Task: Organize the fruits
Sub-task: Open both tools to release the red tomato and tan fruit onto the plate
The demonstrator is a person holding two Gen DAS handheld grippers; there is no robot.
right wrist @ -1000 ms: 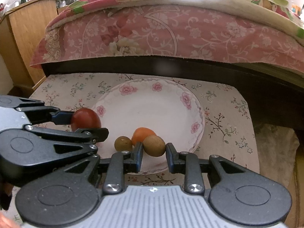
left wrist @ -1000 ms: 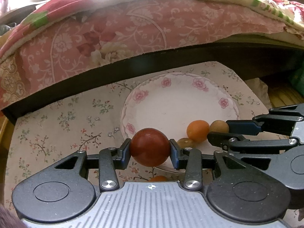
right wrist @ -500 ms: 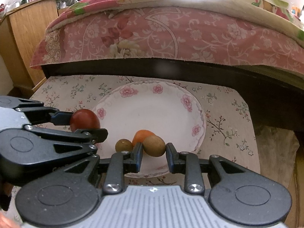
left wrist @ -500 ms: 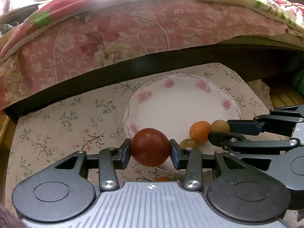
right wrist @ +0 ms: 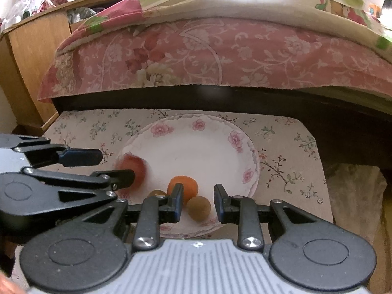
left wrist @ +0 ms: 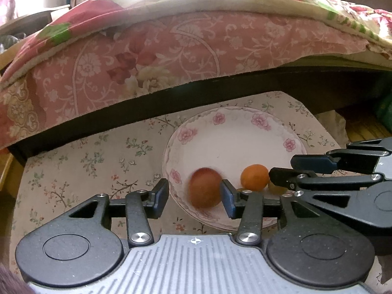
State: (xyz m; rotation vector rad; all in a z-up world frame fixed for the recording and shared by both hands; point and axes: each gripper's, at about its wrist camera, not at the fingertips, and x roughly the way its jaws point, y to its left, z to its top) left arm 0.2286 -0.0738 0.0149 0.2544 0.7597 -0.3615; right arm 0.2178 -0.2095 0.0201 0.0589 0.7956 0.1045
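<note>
A floral-rimmed white plate lies on a flowered cloth. My left gripper is open over the plate's near-left rim. A blurred red fruit sits loose between its fingers, close to the right one. My right gripper is open too. A brown kiwi-like fruit rests on the plate between its fingers, touching neither. An orange fruit and a smaller brown fruit lie just left of it.
The flowered cloth covers a small table whose right edge drops off near a pale bag. A bed with a pink floral quilt overhangs the far side on a dark frame. A wooden cabinet stands at the far left.
My left gripper has opened and let go of the red fruit, which is dropping onto the plate. My right gripper has released the brown fruit, which now lies lower on the plate.
</note>
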